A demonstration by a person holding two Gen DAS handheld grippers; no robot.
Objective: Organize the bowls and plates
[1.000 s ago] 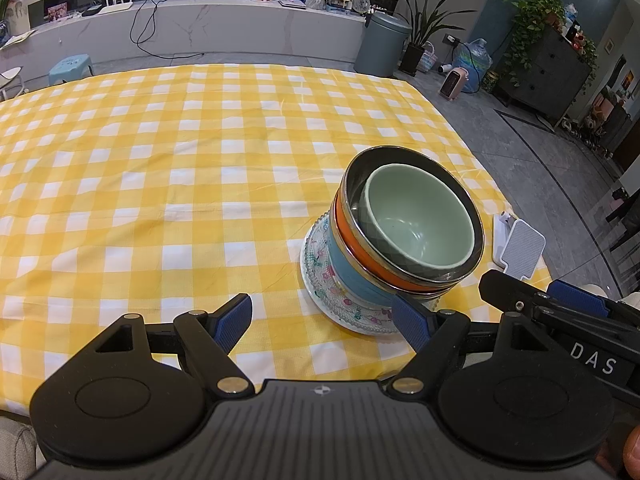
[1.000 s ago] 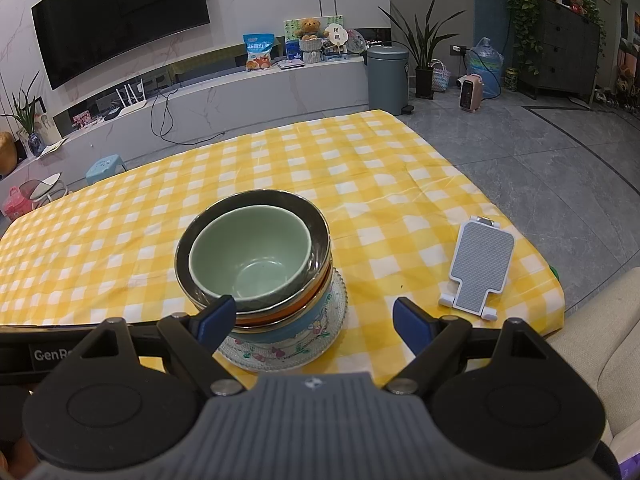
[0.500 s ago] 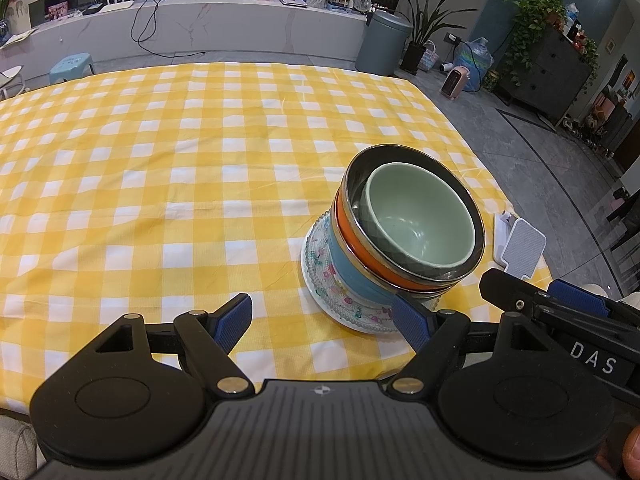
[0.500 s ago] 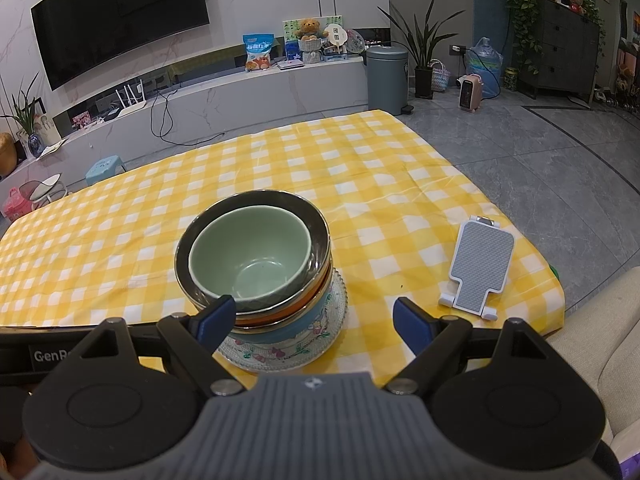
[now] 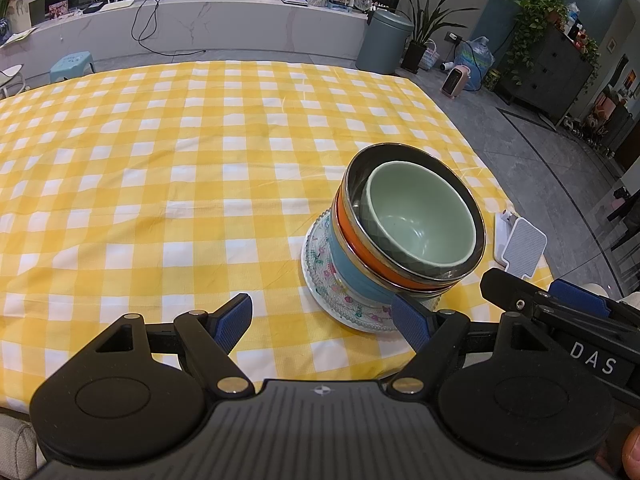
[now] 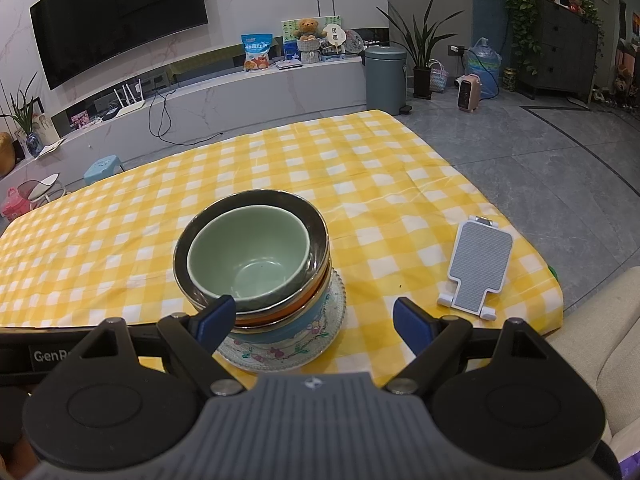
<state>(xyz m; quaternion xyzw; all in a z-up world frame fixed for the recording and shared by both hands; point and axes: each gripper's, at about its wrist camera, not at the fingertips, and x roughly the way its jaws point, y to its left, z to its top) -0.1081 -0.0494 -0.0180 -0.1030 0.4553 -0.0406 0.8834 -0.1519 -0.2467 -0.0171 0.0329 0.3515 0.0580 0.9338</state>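
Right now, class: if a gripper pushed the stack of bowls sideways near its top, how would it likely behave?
The stack of bowls would probably tip or shed its loosely nested green bowl, being tall. The patterned plate beneath it might slide on the tablecloth. Ceramic-looking pieces could chip.

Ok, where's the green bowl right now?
The green bowl sits on top of the stack, nested in the steel bowl above the glass plate, left of the phone stand in the right wrist view.

Dim indoor light, sharp, fisheye-bent edges
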